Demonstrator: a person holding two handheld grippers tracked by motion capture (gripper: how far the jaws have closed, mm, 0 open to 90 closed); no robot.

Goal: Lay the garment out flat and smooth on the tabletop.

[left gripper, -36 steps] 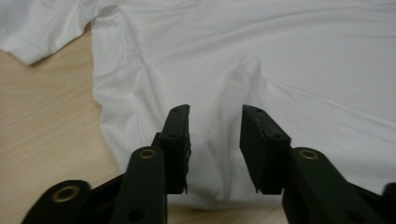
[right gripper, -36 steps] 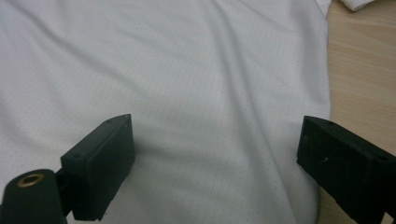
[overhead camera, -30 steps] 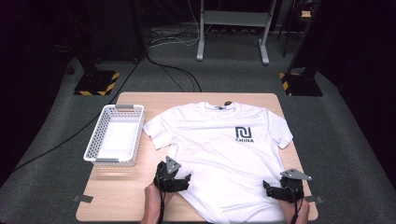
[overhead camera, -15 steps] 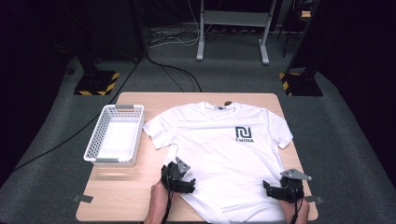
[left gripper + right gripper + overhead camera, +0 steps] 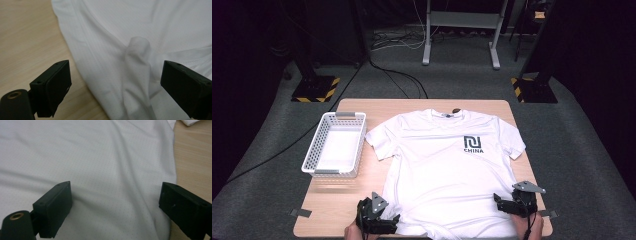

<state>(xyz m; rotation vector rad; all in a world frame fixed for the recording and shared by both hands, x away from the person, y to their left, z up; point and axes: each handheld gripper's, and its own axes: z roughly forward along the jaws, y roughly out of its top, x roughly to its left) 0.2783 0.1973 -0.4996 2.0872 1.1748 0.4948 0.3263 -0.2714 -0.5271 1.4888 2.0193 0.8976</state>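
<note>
Shirt (image 5: pixel 447 165) lies flat and unfolded on the table (image 5: pixel 362 107), both my grippers, left (image 5: pixel 379 222) and right (image 5: pixel 507 204), spread-jawed at its near hem, left having just been opening off a pinched ridge, so folding remains.

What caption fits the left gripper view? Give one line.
Open black tongs straddle a raised pinch in the white fabric T-shirt on the light wooden table.

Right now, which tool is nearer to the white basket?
Left. The left tool sits at the shirt's near-left hem corner, just below and right of the white basket. The right tool is across the shirt, at its near-right corner.
</note>
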